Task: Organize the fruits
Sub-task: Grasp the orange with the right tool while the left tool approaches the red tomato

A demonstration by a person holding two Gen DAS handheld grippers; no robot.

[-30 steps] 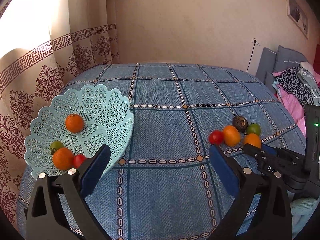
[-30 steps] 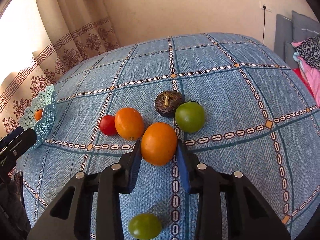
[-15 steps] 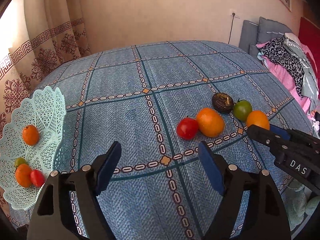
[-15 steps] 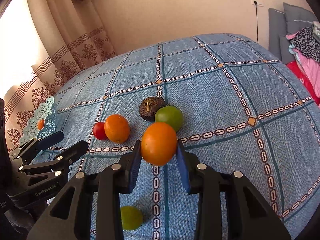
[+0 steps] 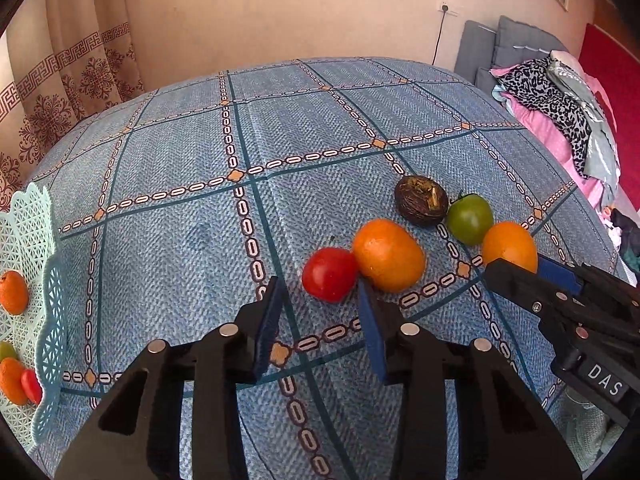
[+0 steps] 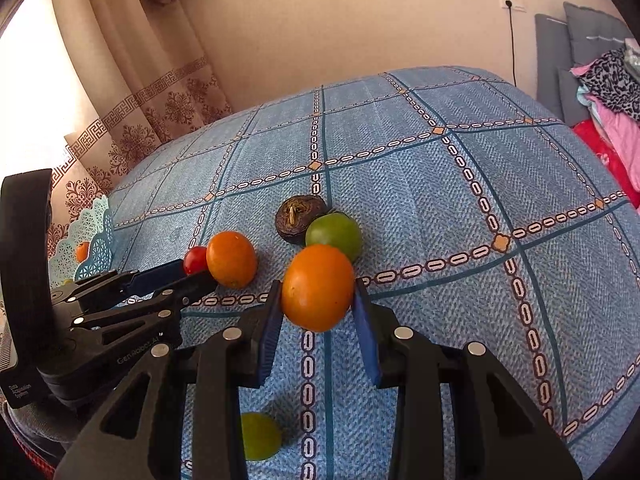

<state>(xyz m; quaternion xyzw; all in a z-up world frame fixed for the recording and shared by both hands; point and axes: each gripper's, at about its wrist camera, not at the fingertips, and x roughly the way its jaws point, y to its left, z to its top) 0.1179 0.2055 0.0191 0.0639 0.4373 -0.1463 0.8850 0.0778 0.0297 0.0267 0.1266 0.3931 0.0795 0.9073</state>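
My left gripper (image 5: pixel 319 292) is open, its blue pads just short of a red tomato (image 5: pixel 330 274) that touches an orange (image 5: pixel 388 254) on the blue checked bedspread. Beyond them lie a dark wrinkled fruit (image 5: pixel 420 200) and a green tomato (image 5: pixel 470 218). My right gripper (image 6: pixel 317 286) is shut on a second orange (image 6: pixel 318 288), seen from the left wrist view as the held orange (image 5: pixel 508 242) at the right gripper (image 5: pixel 520 270). The pale blue lattice basket (image 5: pixel 40 240) at the far left holds two oranges, a red tomato and a green fruit.
A small green fruit (image 6: pixel 260 436) lies on the cloth under my right gripper. Patterned curtains (image 6: pixel 160 112) hang behind the basket (image 6: pixel 92 228). Piled clothes (image 5: pixel 560 112) and grey cushions sit at the far right. The left gripper (image 6: pixel 192 276) shows at the left of the right wrist view.
My left gripper swung from the basket rightward up to the red tomato, and its jaws narrowed. The right gripper stayed shut on its orange and rose a little.
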